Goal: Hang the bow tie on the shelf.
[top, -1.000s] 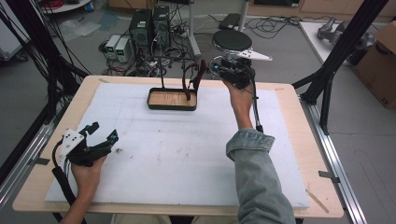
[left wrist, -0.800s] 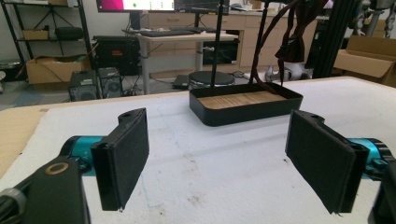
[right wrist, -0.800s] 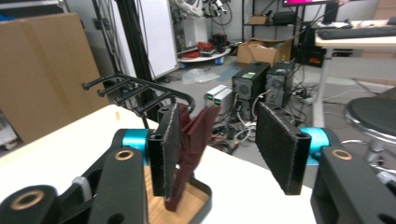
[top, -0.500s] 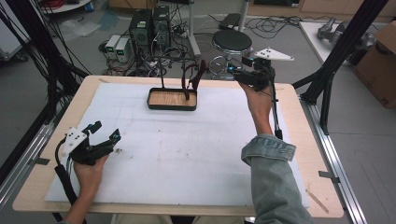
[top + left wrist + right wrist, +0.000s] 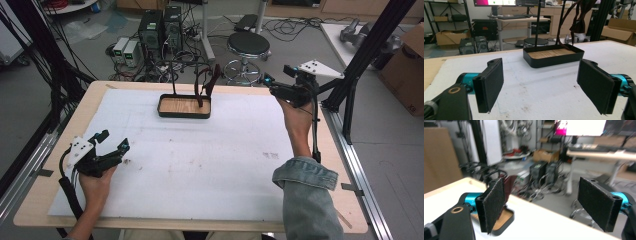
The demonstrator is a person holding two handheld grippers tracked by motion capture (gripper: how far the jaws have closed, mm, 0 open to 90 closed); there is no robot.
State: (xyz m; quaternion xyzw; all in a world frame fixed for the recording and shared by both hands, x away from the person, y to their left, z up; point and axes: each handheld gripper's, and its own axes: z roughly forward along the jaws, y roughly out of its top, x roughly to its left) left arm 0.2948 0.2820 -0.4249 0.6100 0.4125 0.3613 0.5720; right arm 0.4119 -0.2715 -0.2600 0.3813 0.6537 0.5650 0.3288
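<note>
Right tool [image 5: 270, 86] sits at about 2 o'clock on the desk [image 5: 210, 165], jaws just opened wide with nothing between them. The tray [image 5: 184, 106] with its strap [image 5: 209, 80] is at 12. Left tool [image 5: 114, 141] at 8, wide too.

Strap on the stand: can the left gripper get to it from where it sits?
Probably yes. The left gripper has open, empty jaws, and bare white mat lies between it and the tray. The dark strap hangs from the stand, unobstructed on this side.

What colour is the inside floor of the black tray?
Light wood brown, inside the tray; the left gripper view shows it best.
</note>
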